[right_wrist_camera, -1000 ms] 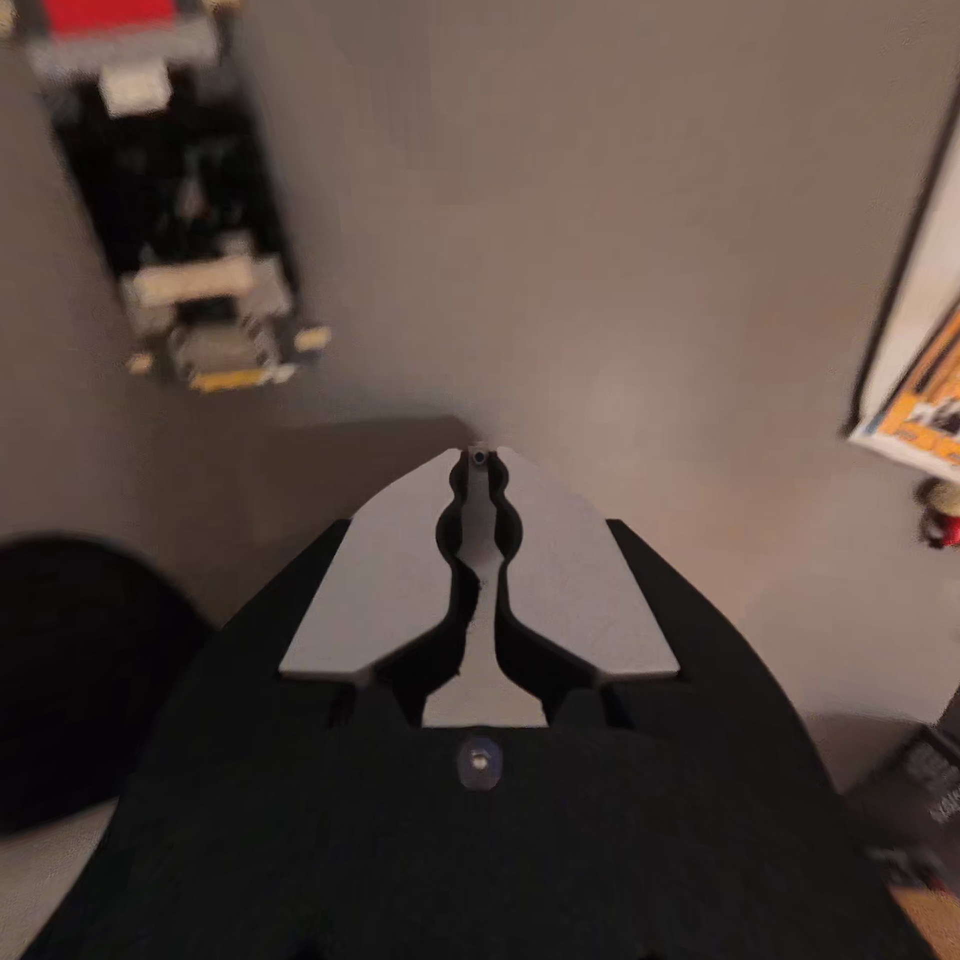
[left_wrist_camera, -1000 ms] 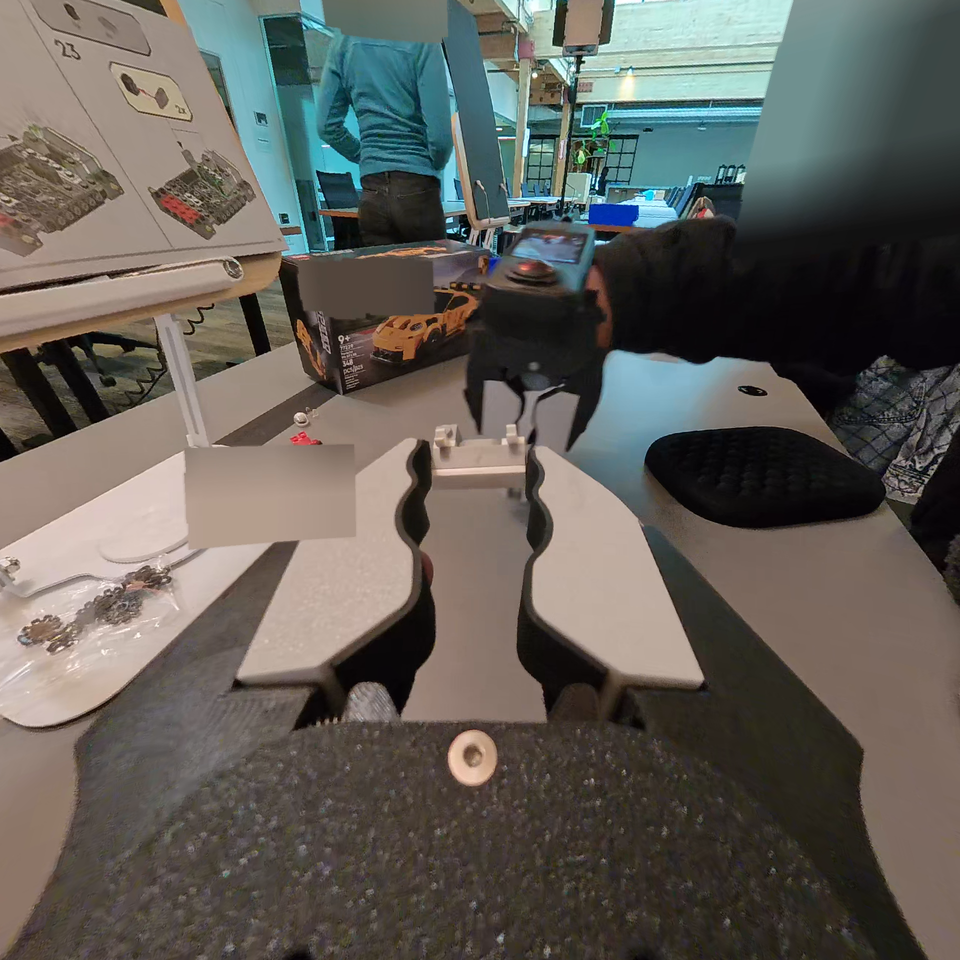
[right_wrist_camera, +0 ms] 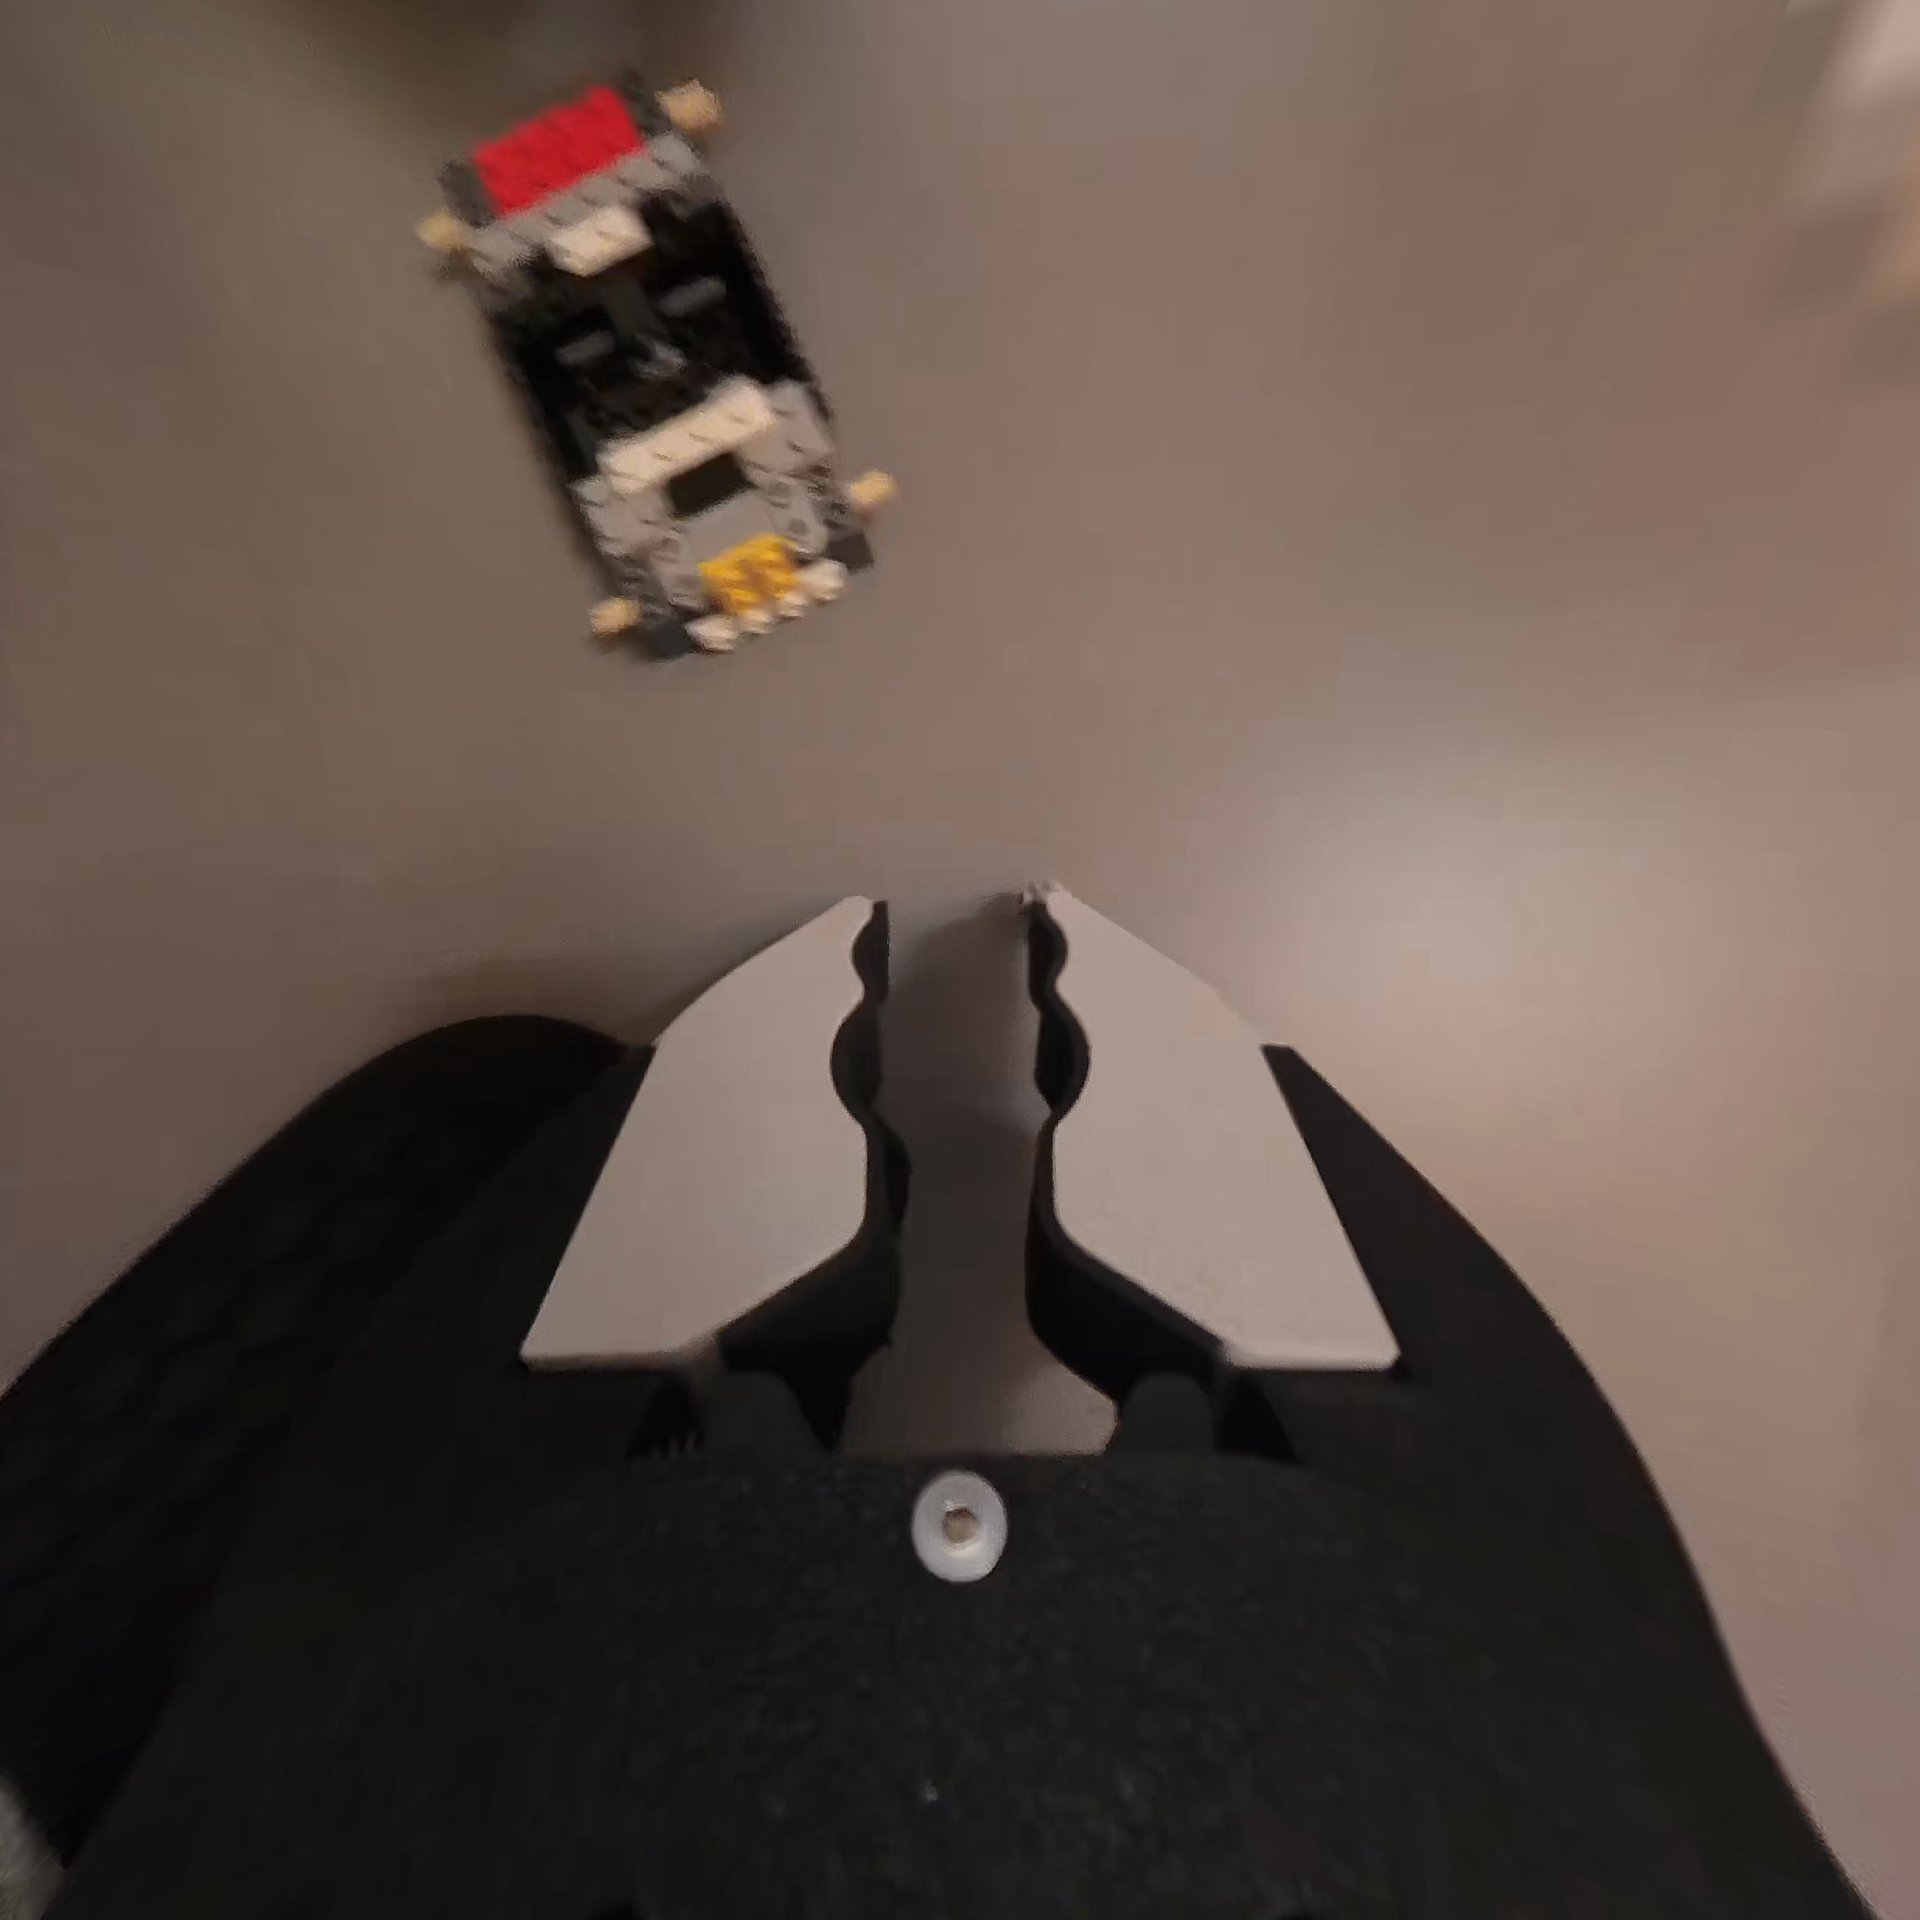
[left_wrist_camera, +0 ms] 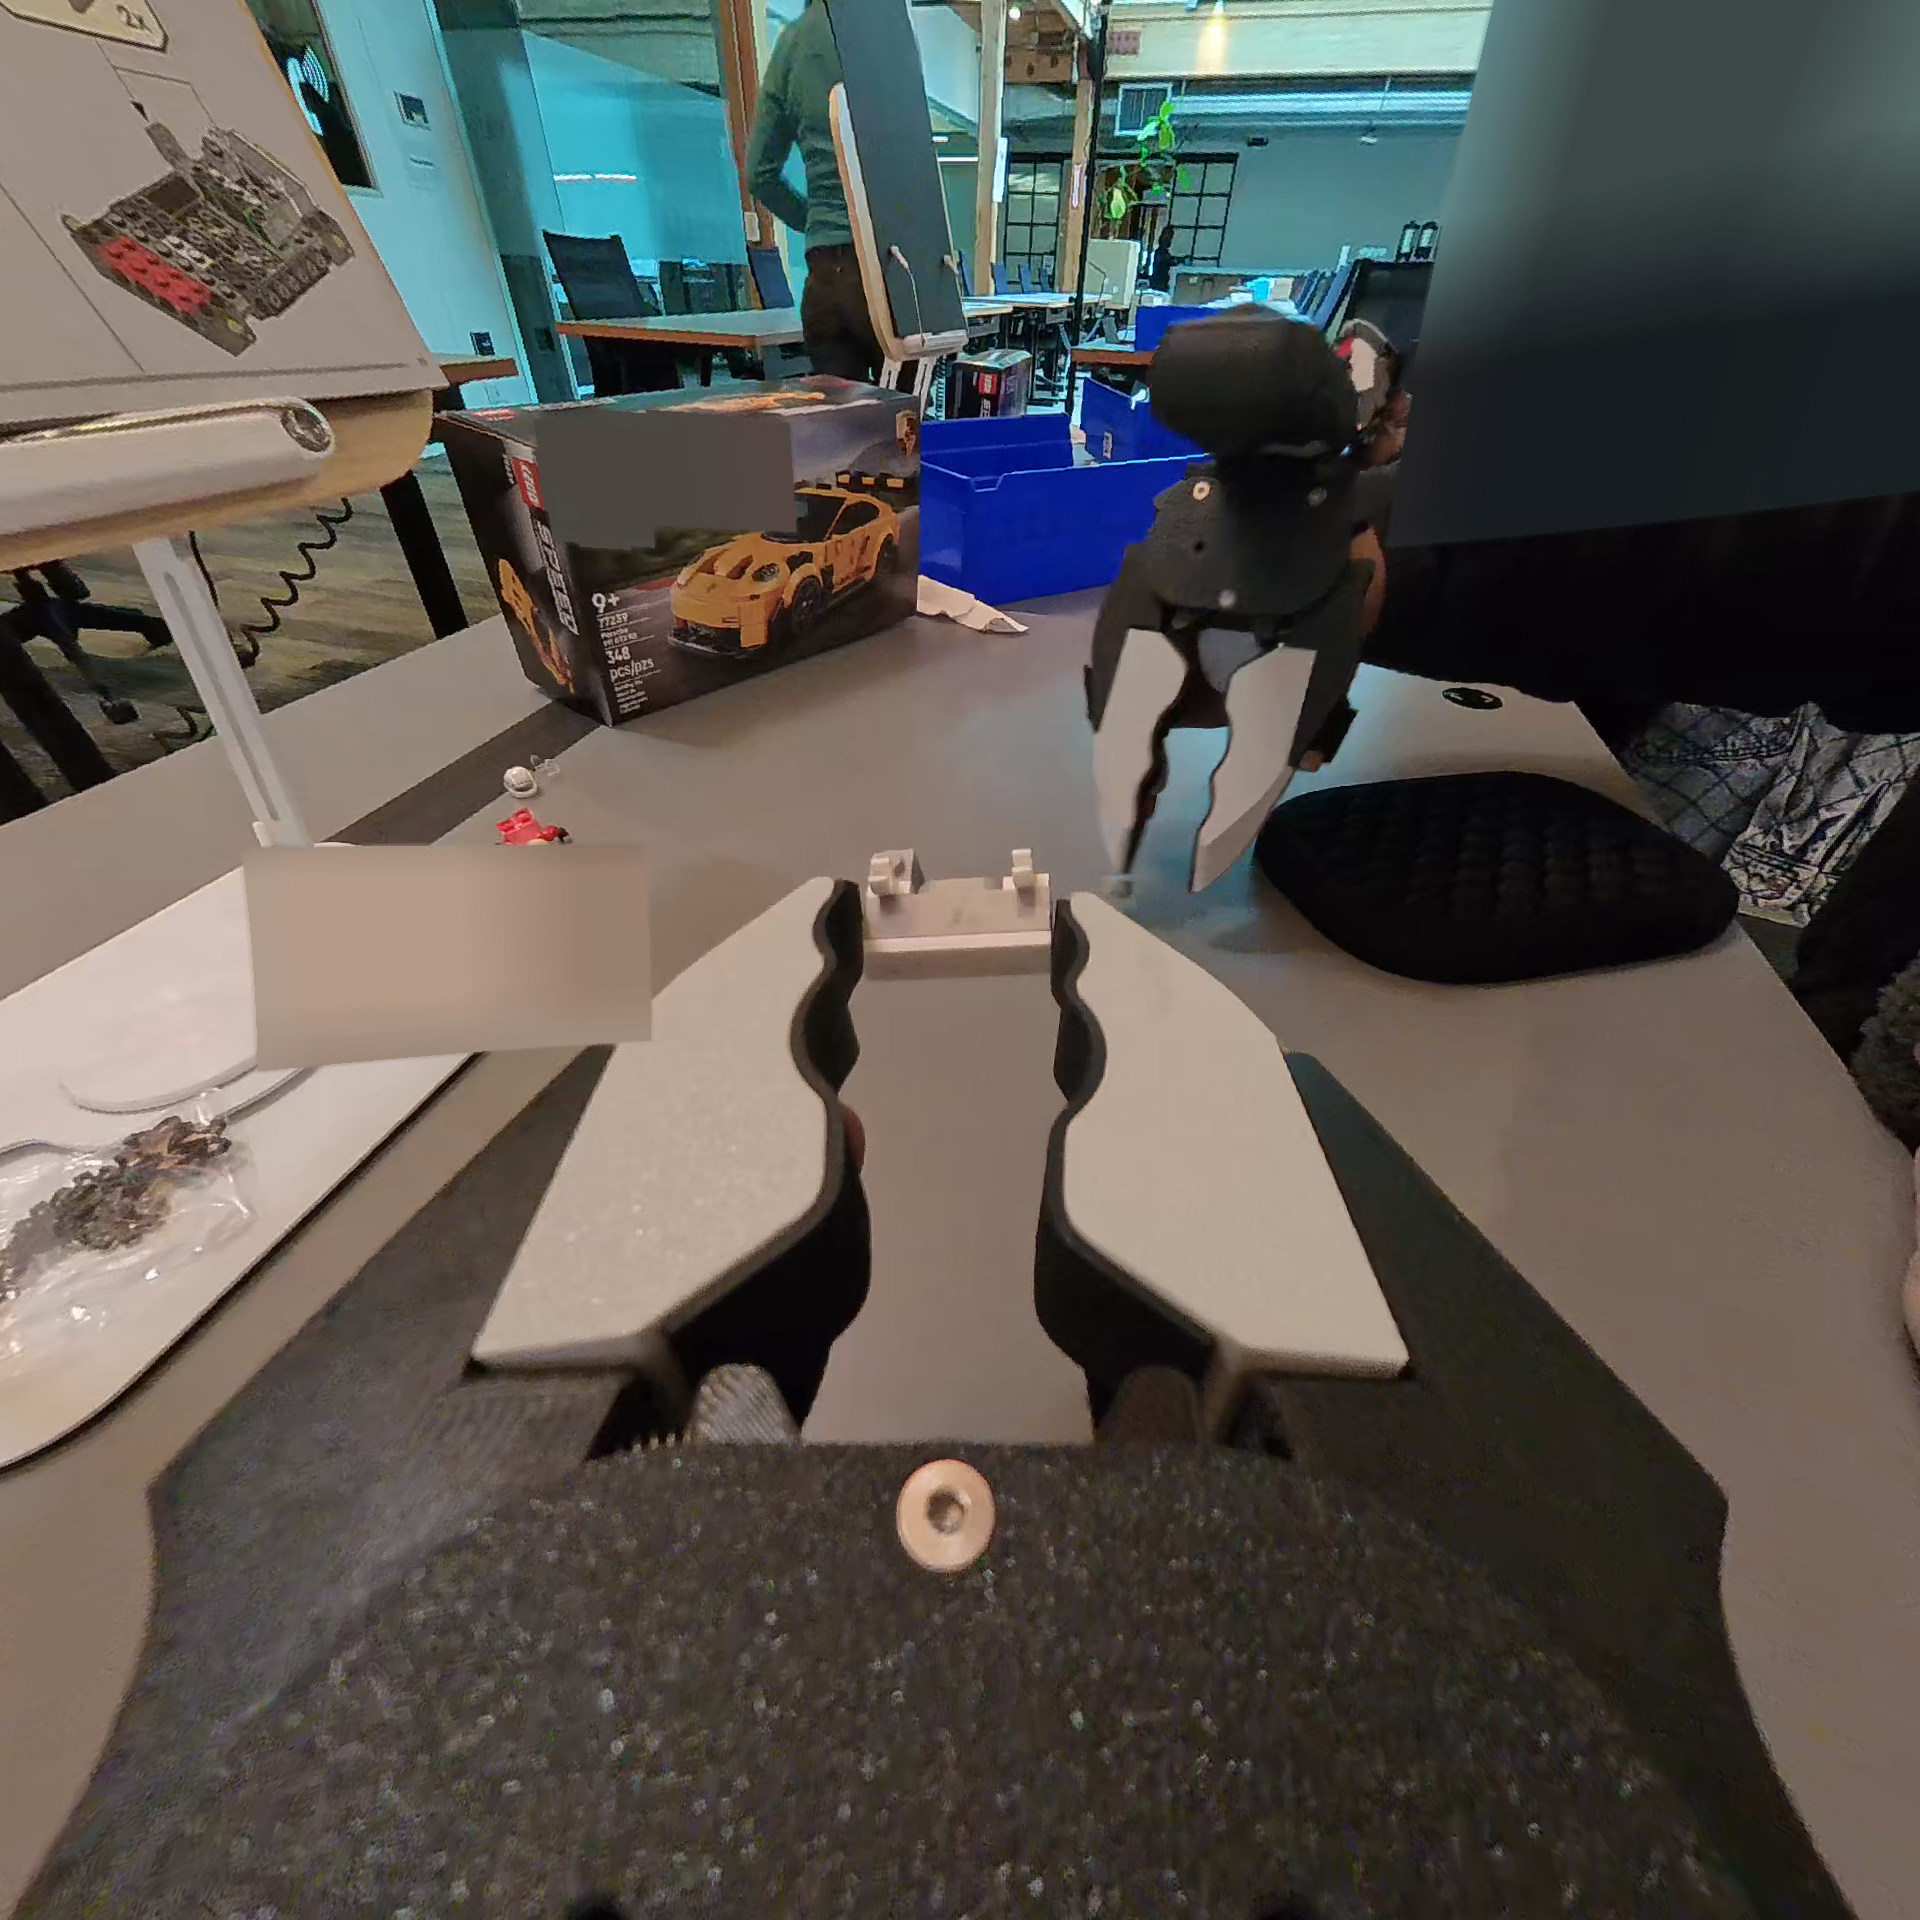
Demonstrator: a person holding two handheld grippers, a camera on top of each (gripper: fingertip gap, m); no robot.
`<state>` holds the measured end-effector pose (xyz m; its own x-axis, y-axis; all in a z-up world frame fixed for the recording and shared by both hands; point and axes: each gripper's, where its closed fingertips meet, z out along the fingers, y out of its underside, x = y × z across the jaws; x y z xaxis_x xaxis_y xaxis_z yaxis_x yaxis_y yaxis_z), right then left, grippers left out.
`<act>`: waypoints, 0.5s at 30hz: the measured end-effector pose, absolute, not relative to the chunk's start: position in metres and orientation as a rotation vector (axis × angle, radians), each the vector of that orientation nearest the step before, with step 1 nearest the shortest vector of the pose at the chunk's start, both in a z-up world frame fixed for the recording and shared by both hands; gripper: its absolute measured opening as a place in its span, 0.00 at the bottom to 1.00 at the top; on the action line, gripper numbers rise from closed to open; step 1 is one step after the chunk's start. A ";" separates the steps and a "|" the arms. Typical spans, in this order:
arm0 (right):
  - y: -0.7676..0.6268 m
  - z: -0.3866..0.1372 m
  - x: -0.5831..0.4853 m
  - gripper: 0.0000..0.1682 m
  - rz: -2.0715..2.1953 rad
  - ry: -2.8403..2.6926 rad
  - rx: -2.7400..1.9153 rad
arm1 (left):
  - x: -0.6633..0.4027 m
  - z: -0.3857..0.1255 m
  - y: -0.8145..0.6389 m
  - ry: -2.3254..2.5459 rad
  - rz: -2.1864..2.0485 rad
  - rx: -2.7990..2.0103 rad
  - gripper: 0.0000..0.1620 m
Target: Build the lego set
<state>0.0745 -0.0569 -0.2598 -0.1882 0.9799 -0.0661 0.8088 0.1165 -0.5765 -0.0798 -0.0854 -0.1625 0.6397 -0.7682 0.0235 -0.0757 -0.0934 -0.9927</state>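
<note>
Grey lego piece (left_wrist_camera: 957, 920) clamped between left gripper (left_wrist_camera: 957, 914) fingertips.

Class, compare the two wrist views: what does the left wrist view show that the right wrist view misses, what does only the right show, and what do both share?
Only the left wrist view: the left gripper clamping a grey plate, the set box, instruction booklet.
Only the right wrist view: the half-built car chassis.
Both: the grey table, the open right gripper, the black pad.
</note>
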 end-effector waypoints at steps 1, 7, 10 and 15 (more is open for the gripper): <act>-0.065 -0.255 0.075 0.11 0.792 -2.082 -1.713 | -0.080 -0.163 -0.085 0.721 -0.673 -1.580 0.22; -0.052 -0.260 0.083 0.05 0.657 -2.057 -1.708 | -0.078 -0.166 -0.085 0.727 -0.680 -1.589 0.21; -0.053 -0.264 0.083 0.04 0.672 -2.056 -1.747 | -0.078 -0.166 -0.085 0.727 -0.682 -1.590 0.21; -0.063 -0.267 0.080 0.07 0.754 -2.115 -1.764 | -0.077 -0.167 -0.086 0.732 -0.688 -1.593 0.22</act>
<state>0.0800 -0.0626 -0.2675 -0.2120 0.9710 -0.1106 0.8219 0.1160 -0.5577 -0.0771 -0.0856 -0.1672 0.6283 -0.7772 0.0341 -0.0821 -0.1099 -0.9906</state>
